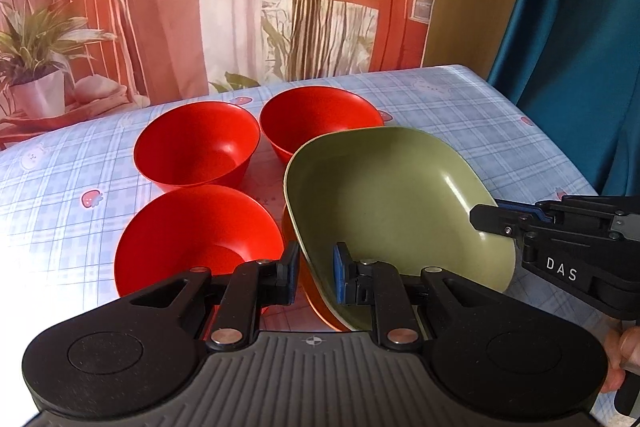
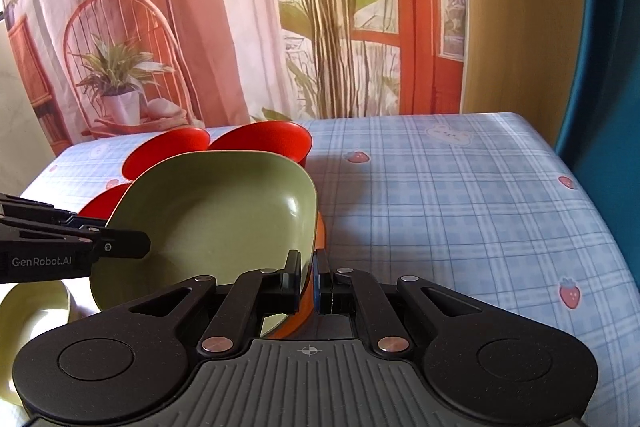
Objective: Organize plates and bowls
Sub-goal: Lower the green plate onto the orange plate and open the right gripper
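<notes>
Green square plate (image 1: 384, 195): held tilted above the checked tablecloth (image 1: 460, 107), stacked on an orange plate (image 2: 312, 307) (mostly hidden). Left gripper (image 1: 316, 277) and right gripper (image 2: 308, 281) each clamped on, apparently, both rims. Three red bowls (image 1: 196, 151) stood beside.

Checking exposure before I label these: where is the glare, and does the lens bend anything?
Left wrist view: tablecloth blown out white at lower left; far table edge bows. Right wrist view: glare on the pale bowl at lower left; green plate evenly lit, sharp.
</notes>
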Demonstrator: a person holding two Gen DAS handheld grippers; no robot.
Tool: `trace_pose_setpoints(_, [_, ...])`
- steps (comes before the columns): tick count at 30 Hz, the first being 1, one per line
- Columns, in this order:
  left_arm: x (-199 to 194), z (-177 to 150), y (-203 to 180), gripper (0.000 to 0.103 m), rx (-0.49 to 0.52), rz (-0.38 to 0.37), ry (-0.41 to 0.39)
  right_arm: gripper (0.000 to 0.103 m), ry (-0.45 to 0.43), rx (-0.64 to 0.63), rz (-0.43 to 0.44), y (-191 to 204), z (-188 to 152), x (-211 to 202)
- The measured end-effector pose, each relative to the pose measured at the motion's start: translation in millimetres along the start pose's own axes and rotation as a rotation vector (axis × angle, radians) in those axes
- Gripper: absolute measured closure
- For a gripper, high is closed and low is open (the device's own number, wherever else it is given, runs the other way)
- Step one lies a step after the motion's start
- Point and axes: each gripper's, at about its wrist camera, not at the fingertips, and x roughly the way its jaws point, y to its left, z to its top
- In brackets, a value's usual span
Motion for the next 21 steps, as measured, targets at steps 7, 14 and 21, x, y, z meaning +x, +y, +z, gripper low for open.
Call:
trace_pose_setpoints(7, [13, -6, -2, 0.084, 0.048, 0.025, 0.019, 0.097, 0.008, -0.033, -0.027, 4, -3, 14])
trace_pose_setpoints(14, [19, -6, -6, 0.083, 0.086, 0.049, 0.015, 0.097, 0.014, -0.049, -0.047, 6, -8, 18])
trace_pose_setpoints(21, [15, -4, -6, 0.058, 0.076, 0.031, 0.004, 0.087, 0.007, -0.055, -0.060, 9, -9, 15])
